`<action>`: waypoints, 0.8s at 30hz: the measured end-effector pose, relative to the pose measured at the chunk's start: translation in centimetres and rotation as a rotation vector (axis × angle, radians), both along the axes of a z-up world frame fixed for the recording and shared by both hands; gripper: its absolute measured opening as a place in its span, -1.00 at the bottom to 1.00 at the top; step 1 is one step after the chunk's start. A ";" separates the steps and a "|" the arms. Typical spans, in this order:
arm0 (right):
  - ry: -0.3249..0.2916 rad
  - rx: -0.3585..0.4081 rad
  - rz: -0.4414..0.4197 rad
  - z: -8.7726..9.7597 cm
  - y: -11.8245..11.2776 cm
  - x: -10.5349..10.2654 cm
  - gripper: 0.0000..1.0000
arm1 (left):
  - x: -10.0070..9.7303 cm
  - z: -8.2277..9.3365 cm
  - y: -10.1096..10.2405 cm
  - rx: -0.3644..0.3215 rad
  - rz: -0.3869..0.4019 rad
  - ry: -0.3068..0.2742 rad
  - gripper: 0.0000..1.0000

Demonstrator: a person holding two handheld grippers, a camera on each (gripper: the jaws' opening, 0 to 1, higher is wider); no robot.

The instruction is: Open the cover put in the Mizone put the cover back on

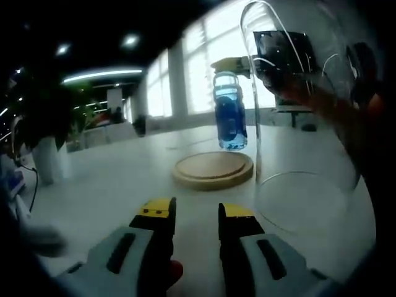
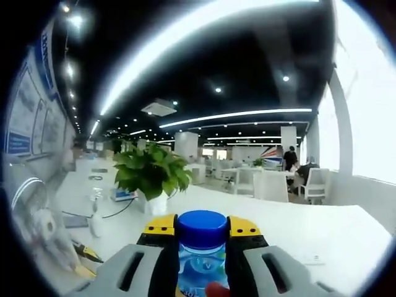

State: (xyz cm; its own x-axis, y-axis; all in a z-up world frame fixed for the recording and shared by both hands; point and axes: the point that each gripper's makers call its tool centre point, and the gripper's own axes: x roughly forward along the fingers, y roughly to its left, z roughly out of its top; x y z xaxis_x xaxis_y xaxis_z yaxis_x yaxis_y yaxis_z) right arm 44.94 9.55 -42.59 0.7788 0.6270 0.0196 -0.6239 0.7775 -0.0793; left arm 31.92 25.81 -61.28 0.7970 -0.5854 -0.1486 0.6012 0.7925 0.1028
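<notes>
The right gripper (image 2: 202,238) clamps a blue-capped Mizone bottle (image 2: 202,250) between its yellow-tipped fingers (image 2: 160,226). Beyond it, a potted plant (image 2: 151,176) stands on the long white table (image 2: 322,232).

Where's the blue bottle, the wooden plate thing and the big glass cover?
bottle (image 1: 230,119), left gripper view, on its blue label.
wooden base (image 1: 213,168), left gripper view, on its flat top.
glass cover (image 1: 322,154), left gripper view, on its clear wall.

Blue Mizone bottle (image 1: 230,111) hangs upright above round wooden base (image 1: 213,169); clear dome cover (image 1: 309,117) tilted beside it
</notes>
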 end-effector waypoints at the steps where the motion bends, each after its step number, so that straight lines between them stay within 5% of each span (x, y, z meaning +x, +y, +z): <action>1: -0.001 -0.003 0.006 0.0 0.2 -0.1 -0.58 | 0.0 0.0 0.0 0.000 0.000 0.001 -0.58; 24: 0.024 -0.001 0.113 -1.0 5.3 -0.7 -0.58 | 0.0 0.0 0.1 -0.003 0.001 0.002 -0.58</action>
